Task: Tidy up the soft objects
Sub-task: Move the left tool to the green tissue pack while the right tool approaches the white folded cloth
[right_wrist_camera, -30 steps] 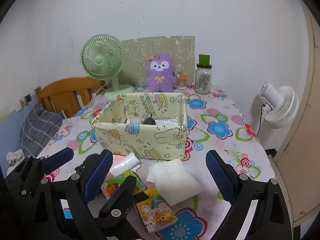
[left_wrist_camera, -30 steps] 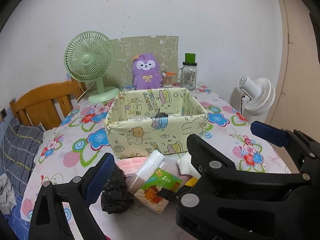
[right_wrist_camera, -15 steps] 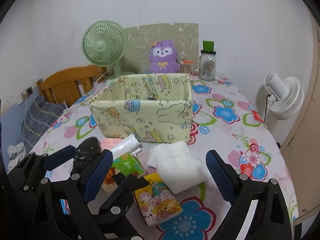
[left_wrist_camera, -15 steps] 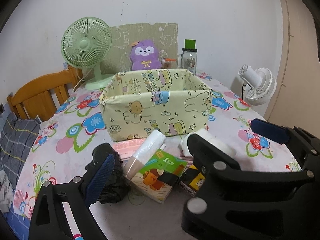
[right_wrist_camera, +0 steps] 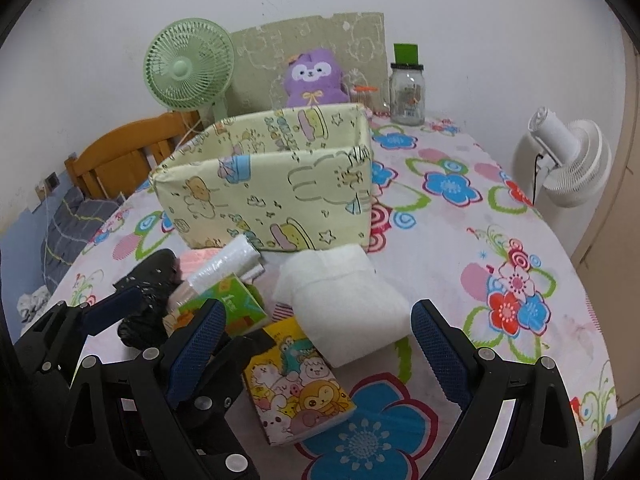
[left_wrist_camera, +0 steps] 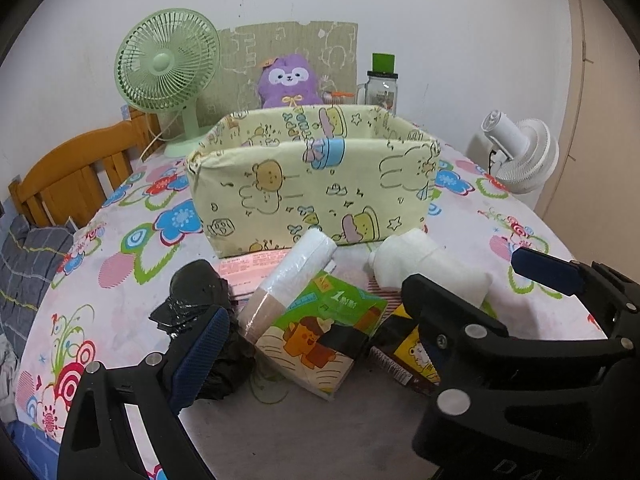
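Note:
A yellow cartoon-print fabric box (left_wrist_camera: 316, 184) (right_wrist_camera: 272, 196) stands mid-table. In front of it lie a black plastic bag (left_wrist_camera: 200, 300) (right_wrist_camera: 148, 280), a white bag roll (left_wrist_camera: 288, 280) (right_wrist_camera: 224, 264), a green tissue pack (left_wrist_camera: 324, 336) (right_wrist_camera: 228, 304), a yellow animal-print tissue pack (right_wrist_camera: 300, 396) (left_wrist_camera: 408, 356), a pink pack (left_wrist_camera: 256, 264) and a folded white cloth (right_wrist_camera: 344, 300) (left_wrist_camera: 428, 268). My left gripper (left_wrist_camera: 372, 304) is open, low over the packs. My right gripper (right_wrist_camera: 316, 356) is open, straddling the yellow pack and the cloth's near end.
A green desk fan (left_wrist_camera: 168, 68), a purple plush (left_wrist_camera: 288, 80), a glass jar with a green lid (right_wrist_camera: 407, 88) and a cardboard sheet stand at the back by the wall. A white fan (right_wrist_camera: 568, 160) stands off the table's right. A wooden chair (left_wrist_camera: 76, 176) is at left.
Both grippers have dropped lower and closer to the pile in front of the box, so the box's inside is no longer visible. Both stay open; nothing was grasped.

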The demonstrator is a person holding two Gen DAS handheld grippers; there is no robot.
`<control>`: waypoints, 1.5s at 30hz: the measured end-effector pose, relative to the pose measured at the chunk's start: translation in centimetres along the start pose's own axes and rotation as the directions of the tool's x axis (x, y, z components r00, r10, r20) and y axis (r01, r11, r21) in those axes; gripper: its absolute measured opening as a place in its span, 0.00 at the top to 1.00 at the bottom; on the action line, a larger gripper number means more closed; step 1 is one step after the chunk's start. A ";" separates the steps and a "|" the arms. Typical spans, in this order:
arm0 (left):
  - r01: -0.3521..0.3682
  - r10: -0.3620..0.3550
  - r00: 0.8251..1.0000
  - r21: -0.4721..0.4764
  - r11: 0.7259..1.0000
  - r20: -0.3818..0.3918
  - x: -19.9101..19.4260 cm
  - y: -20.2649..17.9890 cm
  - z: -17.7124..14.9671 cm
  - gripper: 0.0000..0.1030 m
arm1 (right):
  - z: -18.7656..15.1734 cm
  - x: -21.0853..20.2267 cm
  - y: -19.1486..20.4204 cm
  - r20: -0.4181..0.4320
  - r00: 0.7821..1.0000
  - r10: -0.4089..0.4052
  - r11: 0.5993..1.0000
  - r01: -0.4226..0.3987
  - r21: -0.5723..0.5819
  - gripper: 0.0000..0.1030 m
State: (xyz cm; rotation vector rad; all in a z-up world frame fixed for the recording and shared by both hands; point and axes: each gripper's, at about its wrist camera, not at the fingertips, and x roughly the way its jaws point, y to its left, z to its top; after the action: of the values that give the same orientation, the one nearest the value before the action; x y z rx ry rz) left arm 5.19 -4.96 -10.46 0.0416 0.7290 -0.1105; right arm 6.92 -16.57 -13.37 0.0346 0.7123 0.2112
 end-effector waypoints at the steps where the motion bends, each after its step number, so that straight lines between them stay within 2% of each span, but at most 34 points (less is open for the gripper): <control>1: 0.001 -0.001 1.000 0.000 1.000 -0.004 0.1 0.0 -0.1 0.07 | 0.0 0.2 0.0 -0.006 1.000 -0.001 1.000 0.001 0.000 0.08; 9: 0.018 -0.018 0.999 -0.011 1.000 -0.028 1.2 0.4 -0.2 0.12 | 0.2 1.1 0.0 -0.026 1.000 -0.003 1.000 0.003 0.001 0.09; 13: 0.014 -0.014 0.999 -0.012 1.000 -0.039 1.6 0.5 -0.2 0.17 | 0.1 1.6 -0.1 -0.037 0.999 -0.007 1.000 0.007 0.003 0.09; 16: 0.015 -0.016 0.999 -0.015 1.000 -0.050 1.9 0.7 -0.3 0.27 | 0.1 2.1 -0.3 -0.051 0.999 -0.013 1.000 0.014 0.006 0.09; 19: 0.034 -0.035 0.997 -0.017 0.999 -0.066 2.1 0.8 -0.5 0.29 | 0.0 2.4 -0.4 -0.061 0.998 -0.008 1.000 0.009 0.013 0.09; 36: 0.038 -0.038 0.996 -0.002 0.999 -0.076 2.3 0.5 -0.4 0.31 | 0.3 3.3 -0.9 -0.071 0.997 -0.020 0.999 0.022 0.031 0.09; 41: 0.038 -0.038 0.996 0.000 0.999 -0.079 2.7 0.3 -0.1 0.33 | 0.6 4.0 -1.4 -0.085 0.996 -0.039 0.998 0.043 0.040 0.16; 43: 0.039 -0.038 0.996 0.008 0.999 -0.081 2.7 0.2 0.0 0.38 | 0.7 4.3 -1.7 -0.089 0.994 -0.055 0.997 0.060 0.050 0.25; 45: 0.045 -0.043 0.995 0.018 0.999 -0.086 2.7 0.0 0.1 0.39 | 0.8 4.7 -1.9 -0.099 0.993 -0.056 0.997 0.061 0.051 0.27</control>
State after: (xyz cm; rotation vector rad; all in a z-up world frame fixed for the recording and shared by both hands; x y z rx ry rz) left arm 7.24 -5.17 -12.17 0.0494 0.8142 -0.1592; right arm 11.25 -17.41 -16.04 0.0550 0.8157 0.1380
